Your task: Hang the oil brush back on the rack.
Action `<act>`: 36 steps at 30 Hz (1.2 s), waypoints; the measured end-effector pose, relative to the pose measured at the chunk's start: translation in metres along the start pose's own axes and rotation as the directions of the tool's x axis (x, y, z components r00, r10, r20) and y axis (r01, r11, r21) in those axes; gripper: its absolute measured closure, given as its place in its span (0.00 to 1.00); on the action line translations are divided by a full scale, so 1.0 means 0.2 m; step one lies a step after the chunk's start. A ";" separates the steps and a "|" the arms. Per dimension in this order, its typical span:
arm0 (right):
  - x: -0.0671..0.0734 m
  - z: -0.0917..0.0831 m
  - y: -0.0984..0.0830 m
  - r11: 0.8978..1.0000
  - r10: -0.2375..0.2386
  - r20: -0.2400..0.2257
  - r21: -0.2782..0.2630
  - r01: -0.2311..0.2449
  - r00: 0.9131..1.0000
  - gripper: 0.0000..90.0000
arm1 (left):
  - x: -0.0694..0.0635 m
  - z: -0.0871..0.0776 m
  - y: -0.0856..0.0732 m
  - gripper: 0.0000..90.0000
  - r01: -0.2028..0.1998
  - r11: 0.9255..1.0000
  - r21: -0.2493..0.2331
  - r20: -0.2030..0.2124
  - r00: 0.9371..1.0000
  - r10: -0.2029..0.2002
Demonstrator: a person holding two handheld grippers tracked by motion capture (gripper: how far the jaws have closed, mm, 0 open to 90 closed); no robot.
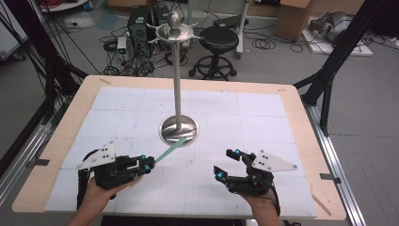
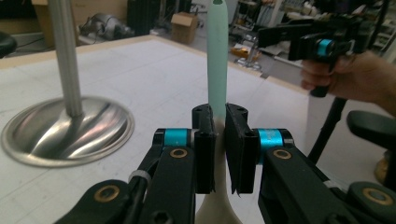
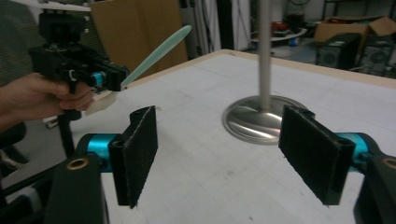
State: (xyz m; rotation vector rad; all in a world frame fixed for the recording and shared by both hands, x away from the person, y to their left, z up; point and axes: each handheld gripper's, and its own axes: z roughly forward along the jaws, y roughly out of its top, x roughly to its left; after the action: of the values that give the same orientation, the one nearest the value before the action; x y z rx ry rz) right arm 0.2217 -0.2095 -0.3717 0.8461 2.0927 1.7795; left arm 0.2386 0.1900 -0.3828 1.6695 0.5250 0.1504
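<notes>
Slim mint-green spatula (image 2: 217,56), black jaws.

One metal stand (image 1: 178,94), one mint-green spatula (image 1: 170,148), two tongs: left (image 1: 147,164), right (image 1: 227,163); one stool (image 1: 218,40) behind the counter (image 1: 301,108).

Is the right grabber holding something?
No, the right gripper has its jaws wide apart with only the white table between them.

Slim pale-green spatula (image 1: 170,149), cream handle end, clamped in left hand-held gripper (image 1: 147,165), tip over steel stand base (image 1: 179,130)
</notes>
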 end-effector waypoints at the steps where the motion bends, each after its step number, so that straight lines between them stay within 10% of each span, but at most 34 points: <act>1: 0.01 0.02 0.01 1.000 -0.009 -0.018 0.001 0.009 1.000 0.33 | -0.01 0.00 0.01 0.91 0.005 1.000 -0.007 0.011 1.000 -0.005; 15: 0.11 0.25 0.16 0.998 -0.060 -0.193 0.021 0.065 0.979 0.46 | -0.08 0.04 0.04 0.91 -0.056 0.998 -0.013 0.055 0.997 0.057; 36: 0.18 0.35 0.28 0.999 -0.023 -0.225 0.017 0.027 0.974 0.64 | -0.11 0.08 0.04 0.91 -0.084 0.996 0.023 0.023 0.996 0.083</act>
State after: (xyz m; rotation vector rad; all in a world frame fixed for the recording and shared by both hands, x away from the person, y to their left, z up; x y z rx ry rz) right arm 0.2466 -0.1270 -0.3273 0.6455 2.2509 1.9237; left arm 0.2269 0.1658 -0.3741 1.7159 0.4420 0.1869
